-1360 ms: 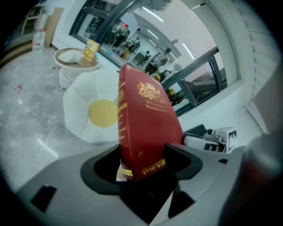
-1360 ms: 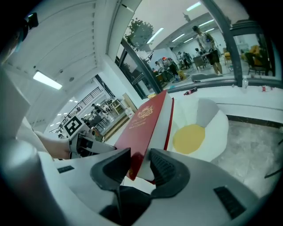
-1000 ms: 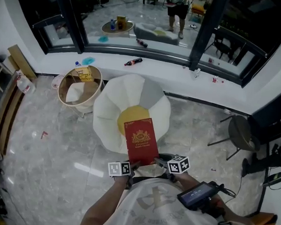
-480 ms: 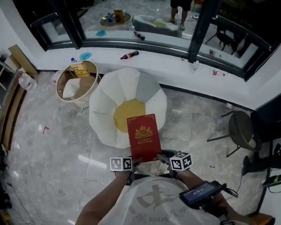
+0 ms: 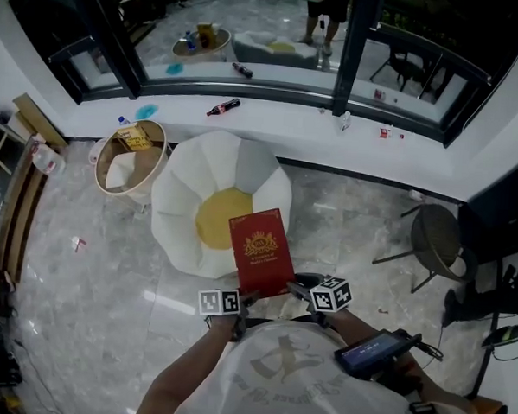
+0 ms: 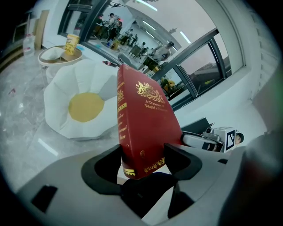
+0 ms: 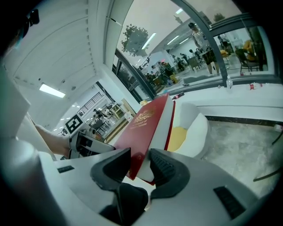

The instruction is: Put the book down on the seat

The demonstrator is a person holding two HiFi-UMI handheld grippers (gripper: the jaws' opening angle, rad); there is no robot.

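**Red book clamped in both grippers, not down on the seat yet**

So here's the state of play. The book (image 5: 260,252) is a red hardcover with a gold crest. It's up in the air, and in the head view it overlaps the near edge of the seat (image 5: 177,197), on the person's side. It isn't resting on anything. It stands roughly upright and leans a bit, and in the head view the front cover shows nearly full on.

Both grippers have it by the bottom end. The left gripper (image 6: 142,160) has its jaws closed on the book's lower end at the spine, with gold spine lettering running up from between them. The right gripper (image 7: 140,165) is pinched on the opposite lower corner, one jaw on the cover and the other against the white page block. The two grippers sit side by side below the book, on the near side of the seat.

The seat itself is the white flower-shaped one with a yellow cushion (image 5: 213,218) in the middle, sitting on the marble floor (image 5: 81,288).

- Left of the seat: a round basket (image 5: 128,156) (there's stuff in it, can't tell what).
- Behind the seat: a bottle (image 5: 223,107) lies on the window ledge (image 5: 282,97).
- Well off to the right of the seat: a small black round table (image 5: 435,241).
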